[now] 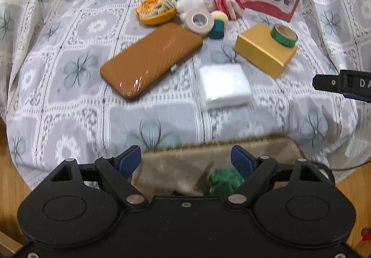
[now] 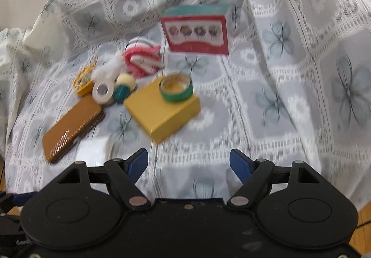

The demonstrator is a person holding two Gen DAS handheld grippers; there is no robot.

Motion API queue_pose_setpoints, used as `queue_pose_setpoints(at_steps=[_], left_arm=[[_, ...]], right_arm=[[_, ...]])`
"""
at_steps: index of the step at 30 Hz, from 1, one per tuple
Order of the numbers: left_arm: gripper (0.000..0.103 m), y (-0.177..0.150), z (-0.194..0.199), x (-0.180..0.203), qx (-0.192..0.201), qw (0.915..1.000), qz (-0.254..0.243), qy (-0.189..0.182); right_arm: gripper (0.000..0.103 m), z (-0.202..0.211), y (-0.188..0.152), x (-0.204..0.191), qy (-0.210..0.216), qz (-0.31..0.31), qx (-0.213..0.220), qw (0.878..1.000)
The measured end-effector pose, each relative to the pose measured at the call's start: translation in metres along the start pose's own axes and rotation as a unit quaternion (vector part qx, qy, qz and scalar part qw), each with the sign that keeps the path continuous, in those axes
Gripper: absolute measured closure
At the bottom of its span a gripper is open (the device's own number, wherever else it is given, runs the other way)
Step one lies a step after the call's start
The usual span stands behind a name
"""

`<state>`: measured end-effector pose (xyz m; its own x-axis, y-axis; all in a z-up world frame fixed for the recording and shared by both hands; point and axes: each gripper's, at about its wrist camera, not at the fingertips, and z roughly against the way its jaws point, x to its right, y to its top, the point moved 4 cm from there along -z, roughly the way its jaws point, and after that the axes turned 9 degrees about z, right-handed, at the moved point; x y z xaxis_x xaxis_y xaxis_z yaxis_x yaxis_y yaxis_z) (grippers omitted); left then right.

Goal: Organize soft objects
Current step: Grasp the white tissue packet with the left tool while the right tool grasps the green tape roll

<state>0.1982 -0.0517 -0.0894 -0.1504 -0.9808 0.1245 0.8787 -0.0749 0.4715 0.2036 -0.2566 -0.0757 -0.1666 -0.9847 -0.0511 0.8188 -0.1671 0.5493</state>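
White letters "DA" on the black right tool [image 1: 343,85] – cut off; nothing else legible

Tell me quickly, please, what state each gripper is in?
Left gripper: open, holding nothing, above the pouch.
Right gripper: open, holding nothing.

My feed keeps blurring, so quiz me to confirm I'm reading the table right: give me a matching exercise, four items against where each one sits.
Items:
1. green tape roll
2. brown case
3. red box with pictures
4. white packet

Places:
A. standing upright at the far side of the cloth
B. lying flat, left of the yellow box
C. resting on top of the yellow box
D. on the cloth, nearer the camera than the yellow box

Pairs: 1-C, 2-B, 3-A, 4-D
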Motion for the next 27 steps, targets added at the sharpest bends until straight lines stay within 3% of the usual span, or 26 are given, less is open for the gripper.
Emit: queue_pose_setpoints(at_steps=[11,25,27], left_arm=[[0.022,0.032,-0.012,0.021,0.018,0.9994,-0.002,-0.03],[0.022,0.048,-0.037,0.035,0.006,0.999,0.005,-0.043],[0.021,0.048,-0.039,0.035,0.003,0.9989,0.007,-0.046]], right_arm=[[0.022,-0.041,0.052,-0.001,-0.017,0.009,0.058,0.998],[0.022,-0.096,0.068,-0.012,-0.027,0.037,0.041,0.998],[0.027,-0.099,0.069,-0.012,-0.03,0.037,0.044,0.998]])
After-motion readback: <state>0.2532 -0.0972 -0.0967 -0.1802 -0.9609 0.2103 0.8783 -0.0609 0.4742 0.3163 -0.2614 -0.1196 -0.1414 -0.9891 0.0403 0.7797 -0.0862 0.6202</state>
